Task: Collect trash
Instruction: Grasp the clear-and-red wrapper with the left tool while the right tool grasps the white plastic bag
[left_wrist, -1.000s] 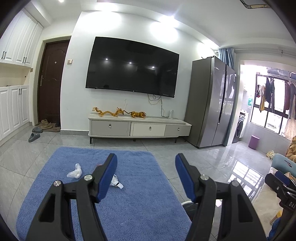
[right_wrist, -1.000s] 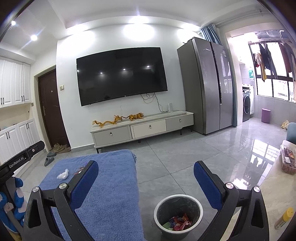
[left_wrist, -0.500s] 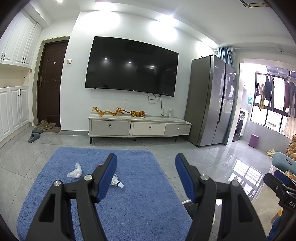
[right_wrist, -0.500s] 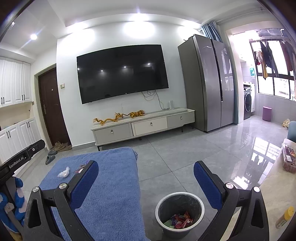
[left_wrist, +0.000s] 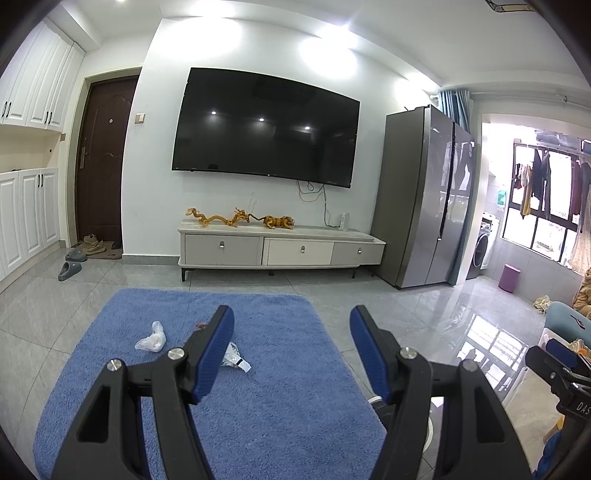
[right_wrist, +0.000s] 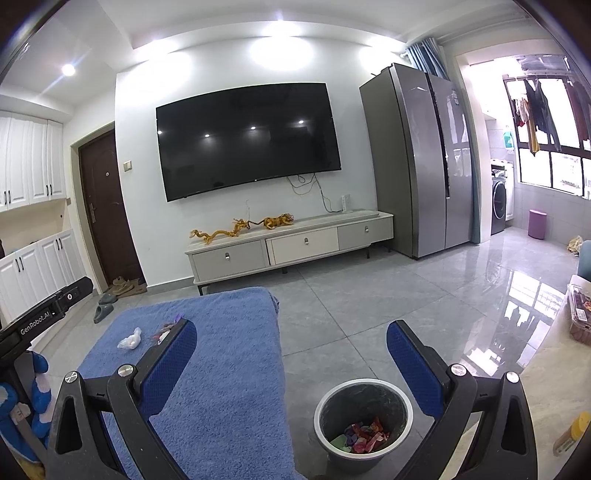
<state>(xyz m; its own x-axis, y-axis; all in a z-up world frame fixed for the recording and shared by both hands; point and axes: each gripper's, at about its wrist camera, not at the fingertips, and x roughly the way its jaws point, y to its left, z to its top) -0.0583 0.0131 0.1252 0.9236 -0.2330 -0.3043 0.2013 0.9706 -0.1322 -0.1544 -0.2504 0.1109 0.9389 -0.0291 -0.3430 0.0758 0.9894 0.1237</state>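
Both tools are empty and spread wide: the left hand-held gripper (left_wrist: 291, 354) hangs above the blue rug (left_wrist: 288, 387) with nothing between its blue pads, and the right hand-held gripper (right_wrist: 291, 362) is likewise parted, held over the floor just above the grey bin (right_wrist: 364, 421); that bin stands on the tiles beside the rug's right edge and already holds coloured wrappers (right_wrist: 364, 435). Loose trash lies toward the rug's far left part: a crumpled clear plastic bag (left_wrist: 150, 338), a silvery wrapper (left_wrist: 234, 361) partly hidden behind the left finger, and a small reddish scrap (left_wrist: 201, 325) just beyond it. Judging by this, the step in hand is reaching for the next piece; the left tool would need to drop toward the silvery wrapper, straddle it, and close low against the pile without snagging fibres.
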